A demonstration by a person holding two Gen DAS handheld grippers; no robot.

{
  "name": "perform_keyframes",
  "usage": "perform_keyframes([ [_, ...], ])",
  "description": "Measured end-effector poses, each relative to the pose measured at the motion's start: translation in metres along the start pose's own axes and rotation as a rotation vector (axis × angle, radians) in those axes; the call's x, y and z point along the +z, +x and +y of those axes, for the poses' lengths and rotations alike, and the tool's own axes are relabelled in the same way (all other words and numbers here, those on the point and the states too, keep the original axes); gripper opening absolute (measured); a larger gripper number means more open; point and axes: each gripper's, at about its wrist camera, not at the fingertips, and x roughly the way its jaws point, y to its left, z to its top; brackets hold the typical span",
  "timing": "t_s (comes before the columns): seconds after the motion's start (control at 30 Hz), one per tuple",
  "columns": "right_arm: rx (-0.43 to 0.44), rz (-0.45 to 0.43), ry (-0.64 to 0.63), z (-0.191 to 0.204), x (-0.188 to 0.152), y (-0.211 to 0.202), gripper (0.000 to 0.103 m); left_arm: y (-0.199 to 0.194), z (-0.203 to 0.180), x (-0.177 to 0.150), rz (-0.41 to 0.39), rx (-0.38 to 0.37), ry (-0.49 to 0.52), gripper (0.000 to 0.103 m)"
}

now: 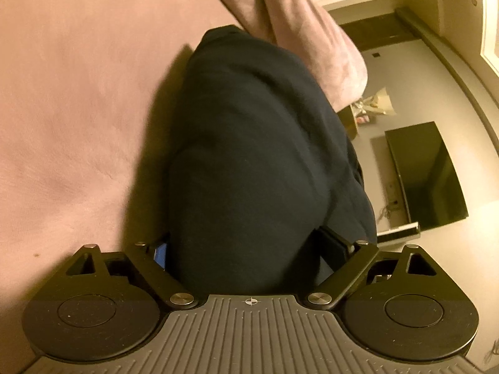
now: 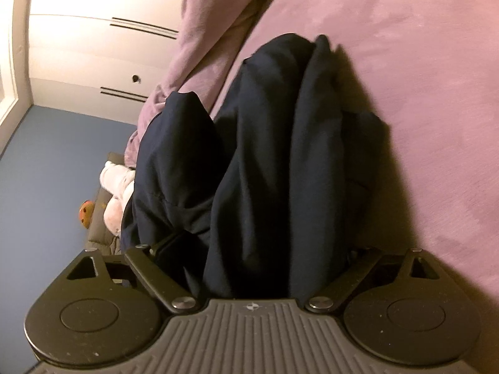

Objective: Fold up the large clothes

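Note:
A large dark navy garment (image 1: pixel 249 155) hangs bunched from my left gripper (image 1: pixel 246 249), which is shut on its fabric; the cloth hides the fingertips. It drapes down toward the pink bed sheet (image 1: pixel 78 109). In the right wrist view the same navy garment (image 2: pixel 265 155) hangs in long folds from my right gripper (image 2: pixel 252 255), also shut on it, with the fingertips hidden under cloth. Its far end touches the pink sheet (image 2: pixel 405 78).
A pink blanket (image 1: pixel 312 37) hangs over the bed edge, also in the right wrist view (image 2: pixel 202 46). A dark TV (image 1: pixel 430 174) stands by a wall. White wardrobe doors (image 2: pixel 93 46), blue floor (image 2: pixel 46 171) and a plush toy (image 2: pixel 117 193) lie beside the bed.

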Motion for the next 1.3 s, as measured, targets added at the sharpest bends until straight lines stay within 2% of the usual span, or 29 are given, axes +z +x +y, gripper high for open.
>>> perform_keyframes([
  [0.13, 0.003, 0.046, -0.017, 0.019, -0.012, 0.015, 0.091, -0.033, -0.007, -0.002, -0.038, 0.04, 0.06, 0.093],
  [0.23, 0.022, 0.116, -0.037, 0.036, -0.032, 0.037, 0.091, -0.075, 0.005, -0.007, -0.08, 0.084, 0.045, 0.093],
  [0.33, 0.041, 0.184, -0.057, 0.052, -0.058, 0.065, 0.091, -0.105, 0.025, -0.019, -0.113, 0.134, -0.03, 0.094],
  [0.4, 0.021, 0.175, -0.081, 0.061, -0.072, 0.077, 0.094, -0.114, 0.038, -0.027, -0.128, 0.148, -0.1, 0.094],
  [0.47, -0.019, 0.126, -0.093, 0.067, -0.077, 0.076, 0.096, -0.122, 0.041, -0.033, -0.14, 0.158, -0.121, 0.093],
  [0.6, -0.109, 0.057, -0.124, 0.077, -0.084, 0.041, 0.096, -0.141, 0.009, -0.038, -0.218, 0.247, 0.01, 0.09],
  [0.7, -0.245, -0.09, -0.26, 0.104, -0.095, 0.002, 0.096, -0.157, -0.024, -0.043, -0.364, 0.331, 0.145, 0.091],
  [0.8, -0.302, -0.273, -0.458, 0.155, -0.115, -0.018, 0.093, -0.151, -0.05, -0.045, -0.495, 0.447, 0.179, 0.093],
  [0.87, -0.29, -0.325, -0.554, 0.191, -0.127, -0.006, 0.089, -0.144, -0.058, -0.049, -0.554, 0.54, 0.164, 0.093],
  [0.97, -0.235, -0.335, -0.654, 0.237, -0.141, 0.039, 0.084, -0.134, -0.061, -0.052, -0.587, 0.611, 0.129, 0.093],
  [1.03, -0.29, -0.348, -0.712, 0.254, -0.147, 0.077, 0.073, -0.128, -0.055, -0.054, -0.591, 0.642, 0.101, 0.093],
  [1.07, -0.334, -0.364, -0.749, 0.257, -0.147, 0.096, 0.071, -0.124, -0.052, -0.054, -0.592, 0.65, 0.096, 0.093],
  [1.1, -0.387, -0.389, -0.78, 0.252, -0.146, 0.11, 0.07, -0.126, -0.046, -0.055, -0.589, 0.652, 0.096, 0.093],
  [1.17, -0.528, -0.444, -0.807, 0.237, -0.144, 0.127, 0.069, -0.106, -0.044, -0.056, -0.574, 0.633, 0.117, 0.093],
  [1.27, -0.642, -0.523, -0.767, 0.194, -0.135, 0.13, 0.069, -0.082, -0.036, -0.064, -0.593, 0.602, 0.163, 0.098],
  [1.3, -0.648, -0.531, -0.732, 0.178, -0.132, 0.128, 0.069, -0.077, -0.035, -0.069, -0.597, 0.607, 0.177, 0.098],
])
